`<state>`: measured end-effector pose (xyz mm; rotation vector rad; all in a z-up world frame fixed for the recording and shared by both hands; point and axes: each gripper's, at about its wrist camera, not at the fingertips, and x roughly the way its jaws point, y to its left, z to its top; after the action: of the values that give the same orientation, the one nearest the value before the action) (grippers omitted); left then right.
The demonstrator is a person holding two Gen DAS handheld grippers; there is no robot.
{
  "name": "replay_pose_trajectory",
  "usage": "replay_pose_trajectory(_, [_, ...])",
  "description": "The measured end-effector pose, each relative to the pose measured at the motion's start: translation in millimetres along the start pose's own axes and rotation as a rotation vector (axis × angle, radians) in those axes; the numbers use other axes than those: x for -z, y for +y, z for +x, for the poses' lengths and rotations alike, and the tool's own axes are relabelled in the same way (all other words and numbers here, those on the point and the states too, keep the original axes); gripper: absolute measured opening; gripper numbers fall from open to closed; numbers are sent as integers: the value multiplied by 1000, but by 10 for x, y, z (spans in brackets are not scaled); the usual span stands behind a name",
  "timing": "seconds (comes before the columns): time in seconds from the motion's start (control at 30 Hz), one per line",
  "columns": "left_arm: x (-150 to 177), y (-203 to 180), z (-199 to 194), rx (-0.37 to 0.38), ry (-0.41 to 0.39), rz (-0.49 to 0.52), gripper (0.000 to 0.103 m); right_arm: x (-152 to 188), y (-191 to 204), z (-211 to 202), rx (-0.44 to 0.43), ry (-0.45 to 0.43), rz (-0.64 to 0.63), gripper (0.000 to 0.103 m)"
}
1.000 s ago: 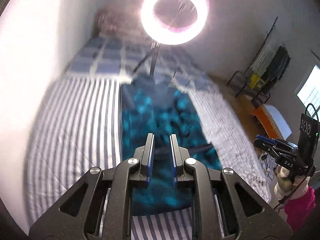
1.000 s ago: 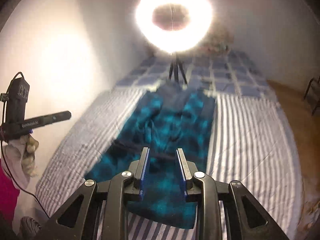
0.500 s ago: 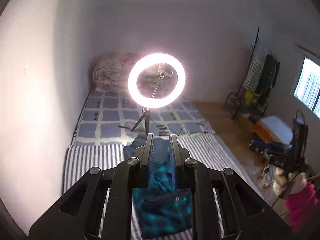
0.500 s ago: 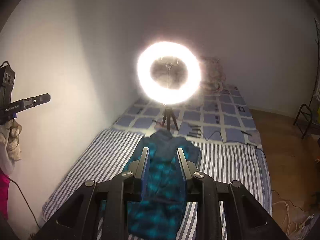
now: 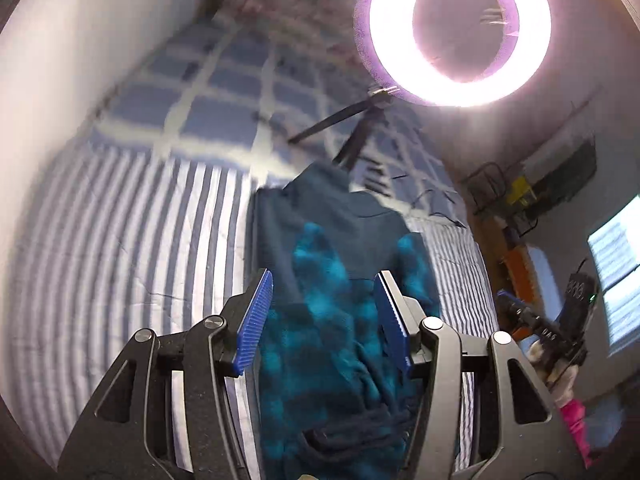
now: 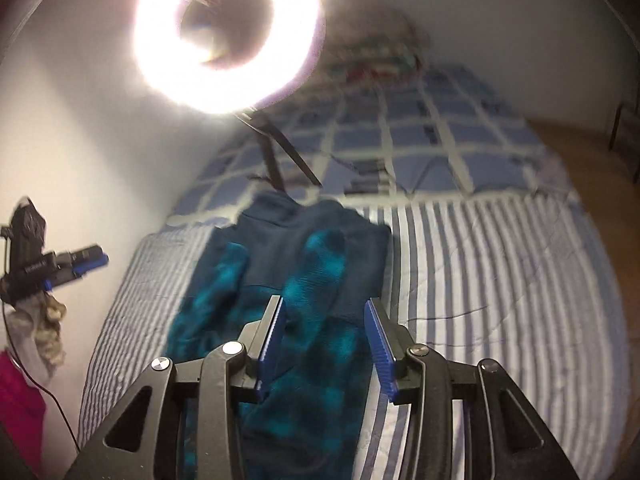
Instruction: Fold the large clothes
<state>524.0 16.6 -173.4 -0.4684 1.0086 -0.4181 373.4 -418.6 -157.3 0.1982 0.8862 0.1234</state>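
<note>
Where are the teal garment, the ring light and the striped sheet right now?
teal garment [image 5: 332,320]: left wrist view, on its mottled teal middle.
ring light [image 6: 228,36]: right wrist view, on the glowing ring's lower left arc... point sits at its dark centre edge.
striped sheet [image 6: 500,280]: right wrist view, bare stripes right of the garment.

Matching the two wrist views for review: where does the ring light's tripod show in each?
Left wrist: tripod upper centre-right, under the ring light, behind the teal garment.
Right wrist: tripod upper centre-left, below the glow.
Shared landmark: checked blanket behind the tripod.
</note>
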Motion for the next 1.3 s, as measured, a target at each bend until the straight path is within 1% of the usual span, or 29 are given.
replay_pose_trajectory(0.1, [-46, 255, 353, 6, 29, -57, 54, -27, -217, 445, -12, 30, 44, 44])
replay_pose_trajectory(0.2, [-102, 409, 669, 5, 50, -84, 54, -91, -353, 739, -14, 48, 65, 44])
replay_pose_trajectory(0.27, [-120, 439, 831, -4, 57, -87, 54, -147, -440, 923, -16, 57, 77, 44])
replay_pose_trajectory(0.43, [-193, 418, 1252, 6, 97, -101, 54, -265, -675, 1256, -35, 75, 136, 46])
replay_pose_trajectory(0.53, [-248, 353, 1506, -27, 135, -70, 54, -336, -769, 1481, -42, 99, 153, 46])
replay_pose_trajectory(0.6, [-262, 293, 1681, -99, 158, -18, 54, -380, -793, 1642, -21, 116, 147, 46])
replay_pose_trajectory(0.63, [-277, 248, 1691, -118, 140, 15, 54, -395, -782, 1722, 1, 124, 133, 48])
replay_pose_trajectory(0.67, [-286, 186, 1744, -159, 143, 60, 54, -407, -743, 1802, 17, 129, 114, 50])
replay_pose_trajectory(0.7, [-281, 128, 1762, -188, 130, 91, 54, -421, -706, 1852, 34, 122, 93, 51])
replay_pose_trajectory(0.77, [-266, 53, 1799, -221, 109, 129, 55, -422, -579, 1915, 82, 89, 34, 58])
replay_pose_trajectory(0.83, [-224, 32, 1799, -233, 84, 153, 56, -406, -462, 1970, 136, 70, -26, 60])
replay_pose_trajectory(0.87, [-209, 38, 1787, -227, 69, 156, 56, -397, -409, 1985, 155, 64, -60, 59])
replay_pose_trajectory(0.9, [-211, 46, 1785, -220, 62, 154, 56, -398, -397, 1983, 156, 60, -72, 57])
replay_pose_trajectory(0.93, [-220, 66, 1778, -209, 54, 144, 56, -399, -401, 1979, 145, 55, -72, 52])
replay_pose_trajectory(0.97, [-222, 88, 1760, -196, 47, 135, 56, -400, -417, 1972, 125, 50, -68, 45])
replay_pose_trajectory(1.03, [-226, 108, 1745, -193, 34, 135, 50, -393, -443, 1955, 111, 39, -63, 39])
replay_pose_trajectory(1.1, [-244, 108, 1758, -225, 20, 156, 40, -380, -441, 1942, 104, 30, -66, 31])
replay_pose_trajectory(1.13, [-271, 89, 1797, -247, 26, 177, 37, -384, -430, 1941, 106, 32, -71, 25])
replay_pose_trajectory(1.17, [-287, 53, 1830, -265, 34, 192, 29, -395, -407, 1956, 116, 37, -78, 19])
replay_pose_trajectory(1.2, [-296, 17, 1841, -265, 50, 200, 13, -416, -367, 1962, 130, 48, -89, 16])
replay_pose_trajectory(1.23, [-317, -31, 1906, -258, 62, 200, 9, -436, -306, 1967, 142, 58, -109, 11])
replay_pose_trajectory(1.3, [-311, -148, 1854, -280, 59, 206, 7, -463, -175, 1936, 180, 64, -163, 8])
